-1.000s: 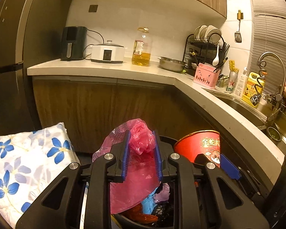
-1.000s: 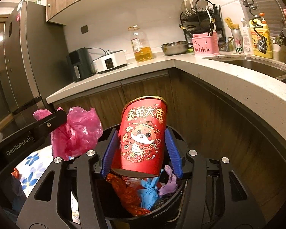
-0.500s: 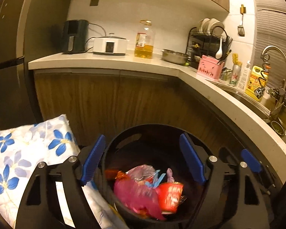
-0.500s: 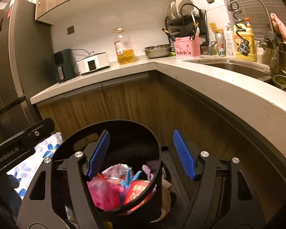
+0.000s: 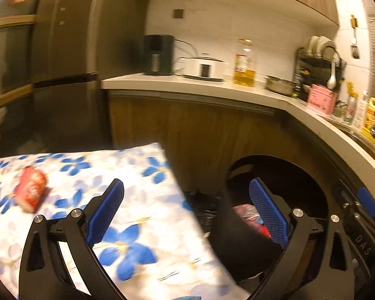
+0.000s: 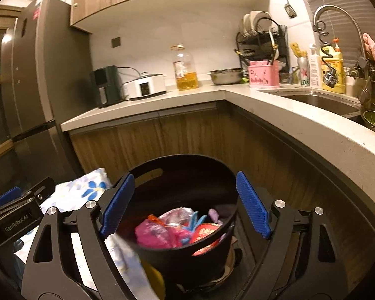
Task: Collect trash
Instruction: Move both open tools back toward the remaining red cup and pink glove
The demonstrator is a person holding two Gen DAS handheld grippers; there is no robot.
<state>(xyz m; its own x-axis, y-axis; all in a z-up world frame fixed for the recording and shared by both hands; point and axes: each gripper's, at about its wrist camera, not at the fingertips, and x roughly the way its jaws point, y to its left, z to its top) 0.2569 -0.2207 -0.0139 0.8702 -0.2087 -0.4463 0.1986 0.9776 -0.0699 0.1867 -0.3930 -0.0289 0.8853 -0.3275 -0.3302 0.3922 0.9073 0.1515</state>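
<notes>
Left gripper (image 5: 186, 210): jaws opening and already wide, nothing between the two blue pads; it hangs over the edge where the cloth meets the bin.
Right gripper (image 6: 185, 203): jaws opening, wide, nothing pressed by its two blue pads; it hangs above the bin's mouth, with the bin's rim seen between the fingers.
Bin (image 6: 162, 167): one round black bin on the floor, against the wooden cabinet fronts under the counter's corner; one slot handle shows in its far wall.
Trash in bin: one pink bag (image 6: 153, 232), one red cup (image 6: 205, 231) lying on its side, plus crumpled silvery, blue and pale purple bits too jumbled to count.
Cloth (image 5: 142, 195): one white cloth with blue flowers, just left of the bin.
Trash on cloth: one red wrapper (image 5: 30, 191) lying near the left edge, well apart from the bin; a pink scrap at the frame's edge, too cut off to identify.
Counter (image 6: 300, 117): one L-shaped pale top.
On counter: one dark appliance (image 6: 105, 86), one white cooker (image 6: 146, 86), one oil bottle (image 6: 185, 68), one steel bowl (image 6: 226, 76), one pink holder (image 6: 263, 75), one dish rack (image 6: 262, 35).
Sink (image 6: 320, 102): one, with one curved tap.
Fridge (image 6: 37, 80): one, at the left.
</notes>
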